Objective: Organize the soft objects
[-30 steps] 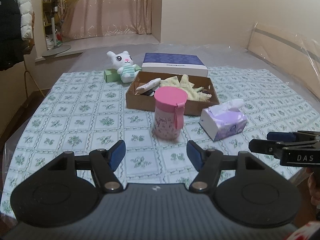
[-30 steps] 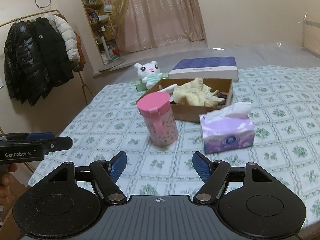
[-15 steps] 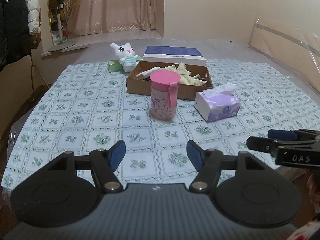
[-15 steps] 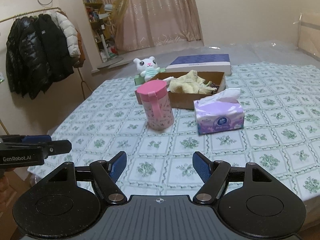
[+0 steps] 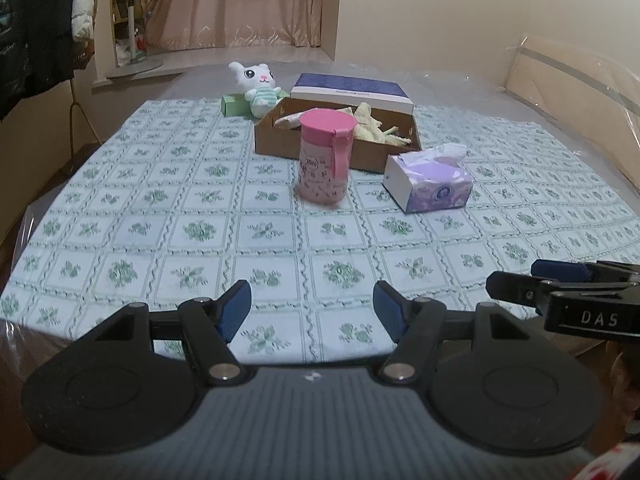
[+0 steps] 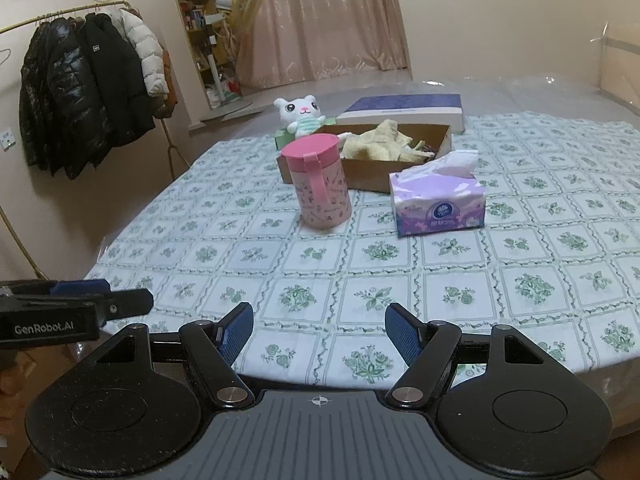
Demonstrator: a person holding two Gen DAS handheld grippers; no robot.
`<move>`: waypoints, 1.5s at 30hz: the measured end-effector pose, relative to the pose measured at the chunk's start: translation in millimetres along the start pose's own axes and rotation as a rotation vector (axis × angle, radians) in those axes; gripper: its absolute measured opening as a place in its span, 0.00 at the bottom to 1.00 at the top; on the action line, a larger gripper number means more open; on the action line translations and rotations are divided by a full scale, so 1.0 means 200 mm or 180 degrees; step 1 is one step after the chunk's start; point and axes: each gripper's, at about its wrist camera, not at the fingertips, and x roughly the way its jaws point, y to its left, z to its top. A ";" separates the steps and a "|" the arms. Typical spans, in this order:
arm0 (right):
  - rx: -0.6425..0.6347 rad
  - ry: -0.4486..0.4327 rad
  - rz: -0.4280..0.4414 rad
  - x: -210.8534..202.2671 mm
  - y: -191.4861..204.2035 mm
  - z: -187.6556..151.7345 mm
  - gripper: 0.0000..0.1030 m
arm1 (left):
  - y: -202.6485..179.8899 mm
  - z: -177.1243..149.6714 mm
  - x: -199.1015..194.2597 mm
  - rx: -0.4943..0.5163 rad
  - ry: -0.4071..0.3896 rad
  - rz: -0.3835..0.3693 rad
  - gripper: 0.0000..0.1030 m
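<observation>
A cardboard box point(image 5: 336, 142) full of yellow cloth point(image 5: 374, 128) lies well beyond the claws on the checked tablecloth point(image 5: 200, 232), its long axis running left to right and slanting slightly away at the right in the left wrist view. A plush rabbit point(image 5: 258, 86) sits upright at the box's far left corner, facing the cameras, leaning on a small green box point(image 5: 232, 104). A pink lidded cup point(image 5: 326, 160) stands upright just in front of the box, with a purple tissue box point(image 5: 428, 182) beside it. A blue flat box point(image 5: 352, 90) lies behind.

Both the left claw point(image 5: 312, 310) and the right claw point(image 6: 320, 332) hang released and empty over the near edge. Compared with a second ago, everything on the cloth appears smaller and farther off in both views.

Curtains point(image 6: 320, 24), a coat rack point(image 6: 80, 80) and a bookshelf point(image 6: 192, 8) line the room.
</observation>
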 end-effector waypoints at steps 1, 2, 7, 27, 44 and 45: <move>0.0001 -0.0010 0.0001 -0.01 0.00 0.00 0.70 | -0.01 -0.01 0.00 -0.0001 0.0005 -0.0006 0.63; -0.0002 -0.0016 0.0005 -0.01 0.00 0.00 0.70 | -0.01 -0.02 0.00 0.0006 0.0007 -0.0005 0.63; 0.0004 -0.0003 0.0016 -0.02 -0.01 -0.02 0.70 | -0.07 -0.04 -0.02 0.0073 -0.0025 0.0006 0.63; 0.0093 0.0117 0.0053 0.02 -0.04 -0.05 0.70 | -0.14 -0.05 0.03 0.0161 0.0053 -0.0043 0.63; 0.0082 0.0115 0.0053 0.03 -0.03 -0.05 0.70 | -0.14 -0.05 0.04 0.0159 0.0054 -0.0069 0.63; 0.0083 0.0116 0.0053 0.03 -0.03 -0.05 0.70 | -0.14 -0.05 0.04 0.0159 0.0054 -0.0069 0.63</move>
